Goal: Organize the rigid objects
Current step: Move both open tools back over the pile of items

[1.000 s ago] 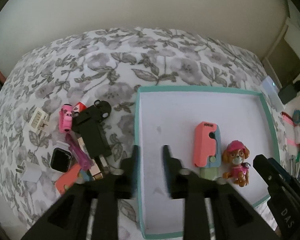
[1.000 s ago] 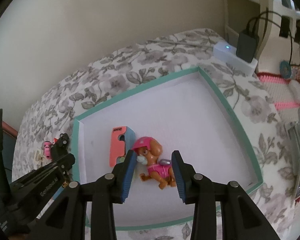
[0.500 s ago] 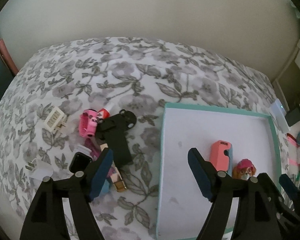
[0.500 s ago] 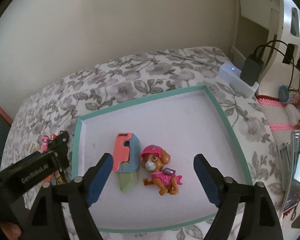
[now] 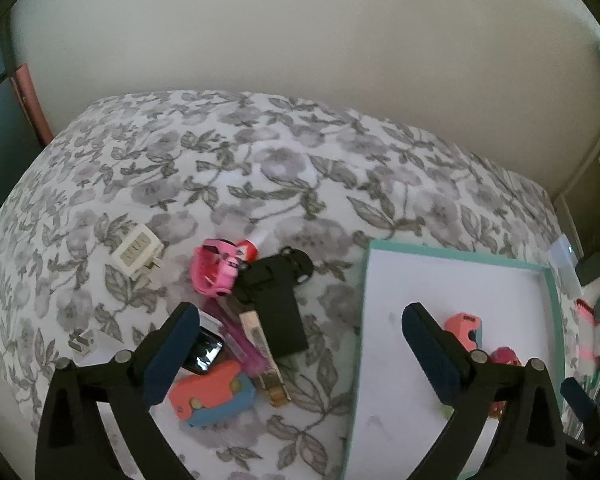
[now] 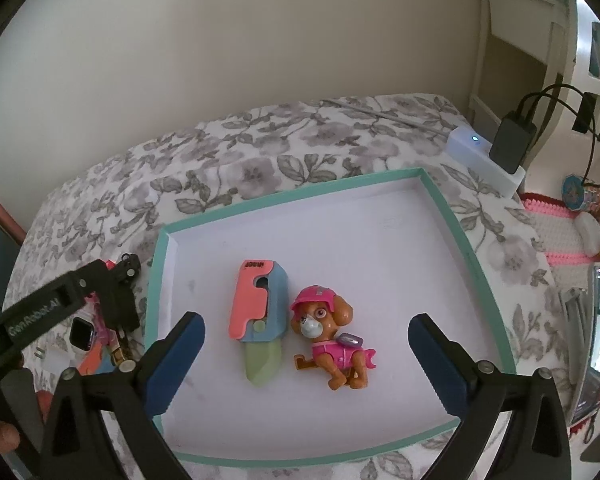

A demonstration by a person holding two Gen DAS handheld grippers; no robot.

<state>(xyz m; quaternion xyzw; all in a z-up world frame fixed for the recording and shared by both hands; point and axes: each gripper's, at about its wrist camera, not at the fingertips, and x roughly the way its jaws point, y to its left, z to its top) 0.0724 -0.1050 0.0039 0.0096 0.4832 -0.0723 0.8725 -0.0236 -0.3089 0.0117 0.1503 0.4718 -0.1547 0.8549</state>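
A white tray with a teal rim [image 6: 466,248] lies on a flowered cloth; it also shows in the left wrist view [image 5: 370,264]. In it lie a pink-and-blue toy knife [image 6: 258,304] and a toy pup in a pink helmet [image 6: 332,332]. My right gripper [image 6: 306,358] is open and empty above the tray's near side. My left gripper [image 5: 300,350] is open and empty over a pile left of the tray: a black car-shaped object [image 5: 274,296], a pink toy [image 5: 214,270], a smartwatch [image 5: 204,352], a second pink-and-blue knife toy [image 5: 212,396] and a purple stick [image 5: 236,340].
A white plug adapter [image 5: 136,254] and a small white plug [image 5: 82,342] lie left of the pile. A white box with a black charger [image 6: 496,152] stands beyond the tray's far right corner. Toys and a phone [image 6: 598,340] lie at the right edge.
Both grippers have opened wide. The right one let go of the toy pup and drew back. The left one swung left from the tray to over the pile.
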